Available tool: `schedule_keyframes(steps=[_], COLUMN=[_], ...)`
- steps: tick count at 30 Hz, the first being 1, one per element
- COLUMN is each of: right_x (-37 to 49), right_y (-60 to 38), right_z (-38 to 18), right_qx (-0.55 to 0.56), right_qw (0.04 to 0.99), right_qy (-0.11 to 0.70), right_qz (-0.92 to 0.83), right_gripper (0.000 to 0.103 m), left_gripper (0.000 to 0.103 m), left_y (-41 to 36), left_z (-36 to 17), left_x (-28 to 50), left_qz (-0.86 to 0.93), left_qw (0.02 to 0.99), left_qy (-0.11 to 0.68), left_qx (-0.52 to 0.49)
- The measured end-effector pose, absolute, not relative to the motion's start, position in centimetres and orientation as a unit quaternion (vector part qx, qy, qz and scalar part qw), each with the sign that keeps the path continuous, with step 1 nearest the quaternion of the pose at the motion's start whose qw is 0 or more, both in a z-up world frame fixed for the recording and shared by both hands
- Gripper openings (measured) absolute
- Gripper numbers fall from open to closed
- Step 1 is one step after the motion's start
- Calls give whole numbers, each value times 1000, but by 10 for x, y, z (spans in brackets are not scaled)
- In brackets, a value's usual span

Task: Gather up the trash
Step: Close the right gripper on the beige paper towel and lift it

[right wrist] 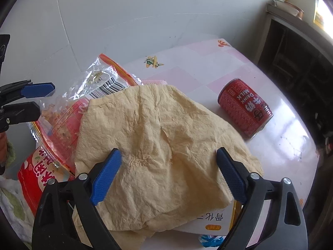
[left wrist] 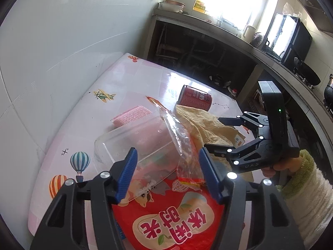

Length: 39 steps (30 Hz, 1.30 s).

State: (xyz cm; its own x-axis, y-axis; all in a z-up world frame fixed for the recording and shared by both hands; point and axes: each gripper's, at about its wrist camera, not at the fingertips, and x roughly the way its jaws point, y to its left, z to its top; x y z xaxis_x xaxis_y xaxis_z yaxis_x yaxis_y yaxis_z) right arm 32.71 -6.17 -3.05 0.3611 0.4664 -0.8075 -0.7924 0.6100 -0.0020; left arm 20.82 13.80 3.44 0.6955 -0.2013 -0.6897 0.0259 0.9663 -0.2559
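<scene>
A: Crumpled tan paper point(right wrist: 154, 137) at desk point(right wrist: 208, 77) centre, overlapping clear wrapper point(right wrist: 83, 95) and red snack bag point(right wrist: 37, 173); red milk can point(right wrist: 245, 112) on its side, just beyond.

B: Right tongs point(right wrist: 168, 175) open, straddling paper, pads clear of it. Left tongs point(left wrist: 167, 175) open above glass tray point(left wrist: 133, 145) and wrapper, gripping nothing.

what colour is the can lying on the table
Red with white lettering, the can shows best in the right wrist view.
</scene>
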Motion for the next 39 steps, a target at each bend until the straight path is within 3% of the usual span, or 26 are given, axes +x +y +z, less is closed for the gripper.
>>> schedule_keyframes(steps=[4, 9, 12, 18, 39], right_x=[323, 318, 314, 309, 235], right_y=[-64, -69, -77, -93, -164], right_z=[-34, -35, -30, -3, 73], right_qx=[-201, -189, -170, -119, 35], right_qw=[797, 796, 803, 832, 910], right_qy=[410, 419, 414, 386, 291], right_qz=[394, 393, 393, 380, 294], right_gripper=[59, 20, 9, 4, 3], left_gripper=[47, 40, 38, 35, 34], left_y=[139, 139, 139, 139, 142], left_z=[33, 34, 35, 39, 49], left_x=[210, 210, 208, 202, 180], left_qz=[-65, -66, -66, -65, -48], left_qw=[911, 910, 911, 915, 923], left_qy=[387, 389, 386, 378, 358], left_qx=[-123, -128, -128, -130, -130])
